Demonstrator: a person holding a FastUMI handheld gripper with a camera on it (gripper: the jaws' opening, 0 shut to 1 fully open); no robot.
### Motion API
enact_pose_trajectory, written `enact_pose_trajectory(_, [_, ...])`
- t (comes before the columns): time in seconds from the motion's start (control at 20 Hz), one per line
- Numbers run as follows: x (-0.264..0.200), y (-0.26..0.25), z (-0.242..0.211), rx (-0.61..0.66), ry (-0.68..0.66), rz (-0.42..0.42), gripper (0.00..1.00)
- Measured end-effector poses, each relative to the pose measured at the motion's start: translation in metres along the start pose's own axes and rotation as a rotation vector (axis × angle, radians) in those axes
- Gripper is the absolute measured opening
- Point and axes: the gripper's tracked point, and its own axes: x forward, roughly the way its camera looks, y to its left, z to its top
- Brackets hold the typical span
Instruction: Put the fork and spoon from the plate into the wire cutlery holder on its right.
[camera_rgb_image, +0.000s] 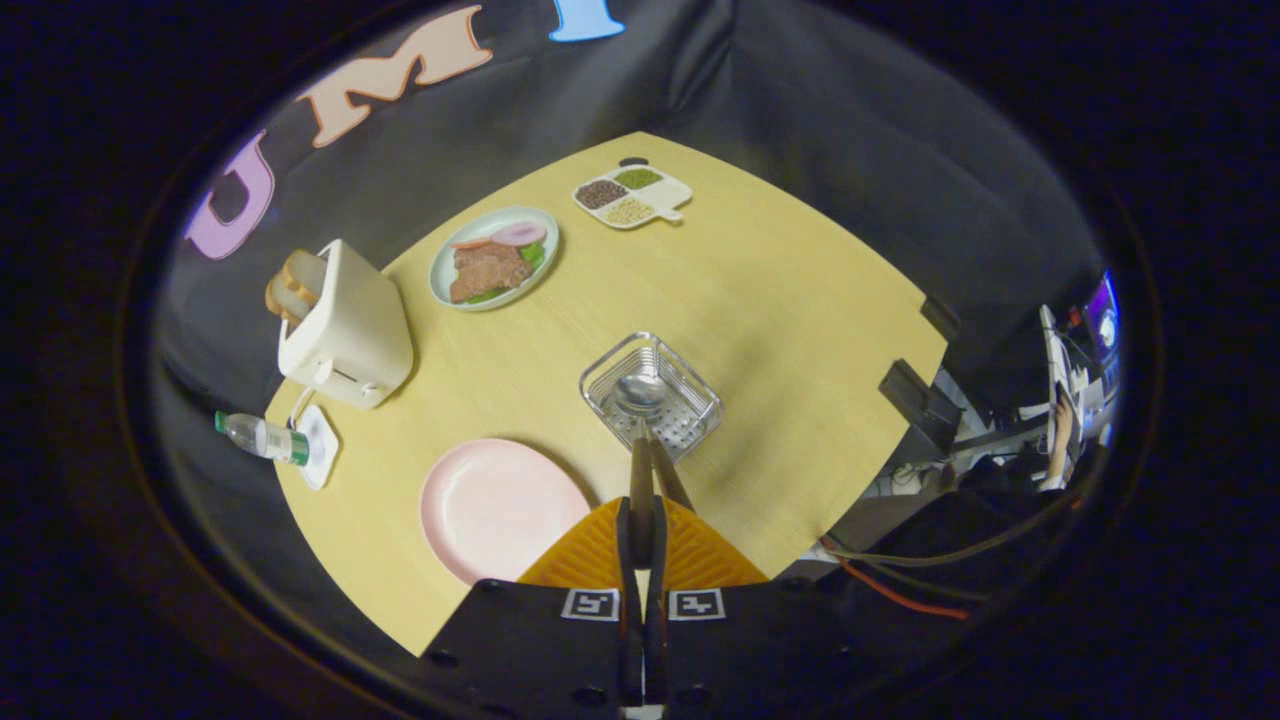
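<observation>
1. Pale yellow wooden tabletop (780, 300), set against the black cloth booth wall; carries all items below.
2. Cream box-shaped toaster (350, 325), at the table's far left edge, with slices of brown toast (295, 285) standing up out of its top.
3. Round pale pink plate (495, 505), just left of the gripper's fingers; its surface is bare, no cutlery on it.
4. Pale green round plate (440, 275), beyond the toaster, holding sliced meat, green leaves and a pink slice.
5. Square clear-walled wire cutlery holder (700, 405), just right of the pink plate and directly ahead of the fingers, upright, perforated floor visible.
6. White divided tray with a short handle (680, 195), at the far edge of the table, three compartments filled with dark, green and pale grains.
7. Clear plastic water bottle with green label (262, 437), lying on its side at the left edge, beside a small white square coaster (322, 447).
8. Gripper (648, 470): fingers closed tight together, clamping the handle of a silver metal spoon (640, 392). The spoon's bowl sits inside the cutlery holder, handle running back between the fingers.
9. Fork: cannot be made out with certainty; a second thin metal stem lies beside the spoon handle at the fingertips.
</observation>
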Motion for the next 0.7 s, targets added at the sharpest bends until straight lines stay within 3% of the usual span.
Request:
enact_pose_trajectory(0.15, [0.012,0.007,0.006,0.039,0.031,0.035,0.04])
enact_pose_trajectory(0.5, [0.019,-0.008,0.025,0.013,0.004,0.014,0.16])
enact_pose_trajectory(0.7, [0.011,-0.001,0.029,-0.066,-0.043,0.034,1.00])
